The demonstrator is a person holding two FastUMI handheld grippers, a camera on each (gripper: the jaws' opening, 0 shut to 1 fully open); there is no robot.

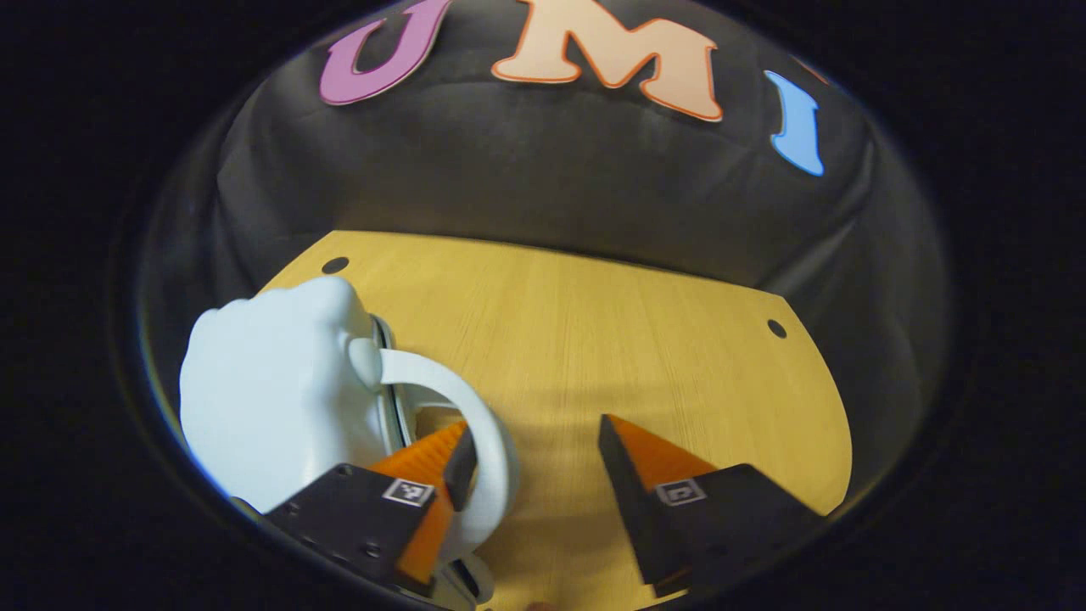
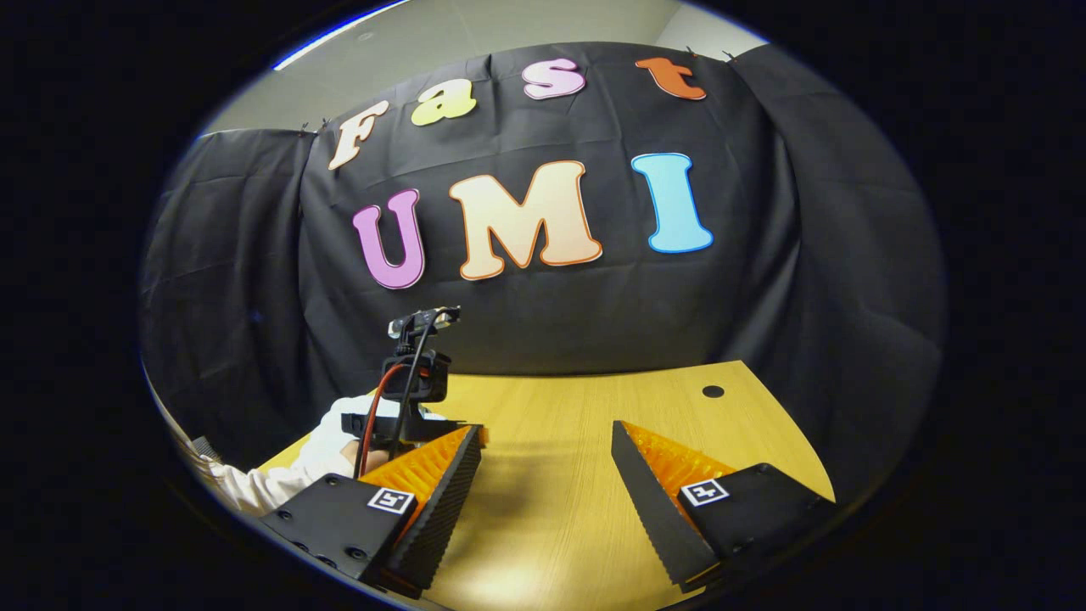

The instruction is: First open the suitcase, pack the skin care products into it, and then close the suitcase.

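Observation:
A small white suitcase (image 1: 271, 399) stands at the left of the wooden table (image 1: 611, 339) in the left gripper view, its seam facing me. Its curved white handle (image 1: 488, 424) arches out toward the left gripper (image 1: 536, 434). That gripper is open, and its left finger (image 1: 433, 458) sits inside the handle's loop while the other finger stays over bare wood. In the right gripper view the right gripper (image 2: 547, 434) is open above the table (image 2: 577, 407) with nothing between its fingers. The left gripper (image 2: 411, 399), with its camera and cable, is farther off to the left.
A hand in a white sleeve (image 2: 280, 479) holds the far gripper at the table's left edge. Round holes mark the table's corners (image 1: 776, 327) (image 2: 713, 391). Black cloth walls close in the back and sides.

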